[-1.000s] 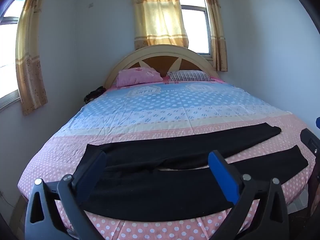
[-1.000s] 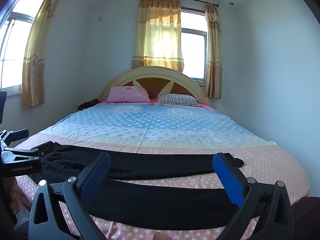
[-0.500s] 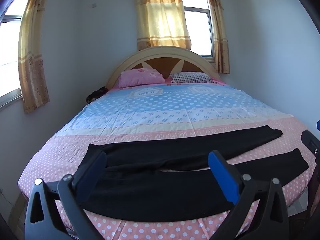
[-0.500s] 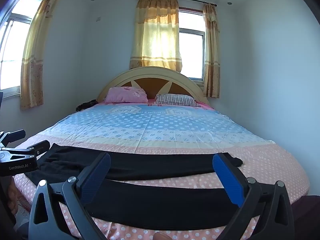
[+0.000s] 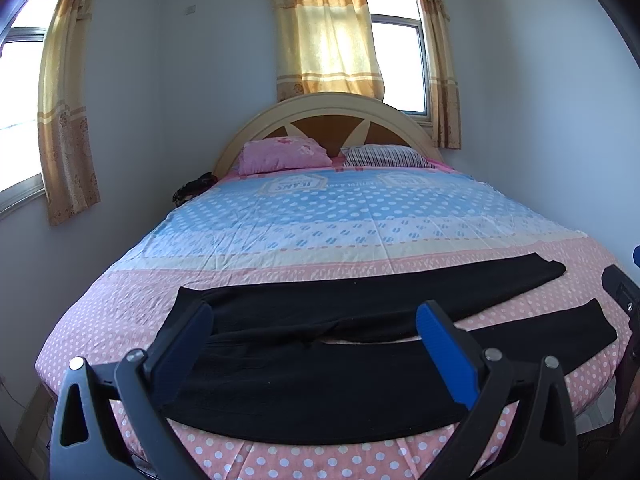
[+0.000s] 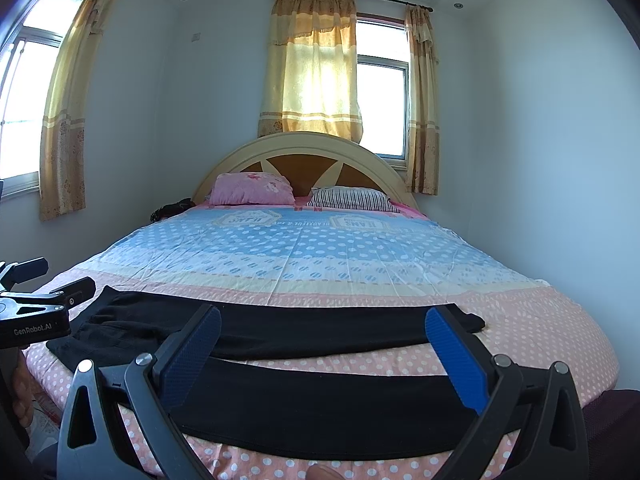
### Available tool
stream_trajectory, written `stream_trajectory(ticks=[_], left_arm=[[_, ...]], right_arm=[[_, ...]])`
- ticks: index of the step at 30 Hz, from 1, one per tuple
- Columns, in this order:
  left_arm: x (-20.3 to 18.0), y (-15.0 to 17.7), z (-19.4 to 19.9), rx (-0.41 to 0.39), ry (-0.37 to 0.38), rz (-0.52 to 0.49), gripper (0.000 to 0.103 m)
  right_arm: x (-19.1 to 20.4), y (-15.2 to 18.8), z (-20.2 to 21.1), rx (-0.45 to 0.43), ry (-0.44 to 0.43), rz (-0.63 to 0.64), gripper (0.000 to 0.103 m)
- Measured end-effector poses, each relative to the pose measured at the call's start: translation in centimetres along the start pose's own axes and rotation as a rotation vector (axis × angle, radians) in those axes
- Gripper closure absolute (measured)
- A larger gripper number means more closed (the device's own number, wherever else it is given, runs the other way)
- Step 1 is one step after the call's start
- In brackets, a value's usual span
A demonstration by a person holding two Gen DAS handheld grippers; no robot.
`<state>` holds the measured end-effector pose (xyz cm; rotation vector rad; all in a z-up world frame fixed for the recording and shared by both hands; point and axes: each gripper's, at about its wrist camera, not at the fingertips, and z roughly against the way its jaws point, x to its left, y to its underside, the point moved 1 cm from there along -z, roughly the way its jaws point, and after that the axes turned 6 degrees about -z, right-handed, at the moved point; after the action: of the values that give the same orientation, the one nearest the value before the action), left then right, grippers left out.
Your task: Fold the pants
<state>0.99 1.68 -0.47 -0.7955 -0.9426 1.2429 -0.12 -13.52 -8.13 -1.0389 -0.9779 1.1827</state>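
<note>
The black pants (image 5: 320, 360) lie flat across the near end of the bed (image 5: 340, 216), waist on the left, 2 legs apart and reaching right. The left gripper (image 5: 314, 332) hangs above them, its jaws spread wide, holding nothing. The right gripper (image 6: 320, 340) is spread wide too, above the legs. 2 pillows (image 6: 252, 189) lie by the headboard (image 6: 304, 152).

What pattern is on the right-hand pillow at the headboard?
The pillow has dark and white stripes, beside a pink one. It shows best in the right wrist view.
</note>
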Motion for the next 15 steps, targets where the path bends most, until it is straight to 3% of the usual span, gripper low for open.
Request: stream_trajectory(ticks=[15], left_arm=[[0.14,-0.28,0.3,-0.003,-0.002,0.007,0.0]], right_arm=[[-0.4,0.14,-0.15,0.007,-0.001,-0.001,0.001]])
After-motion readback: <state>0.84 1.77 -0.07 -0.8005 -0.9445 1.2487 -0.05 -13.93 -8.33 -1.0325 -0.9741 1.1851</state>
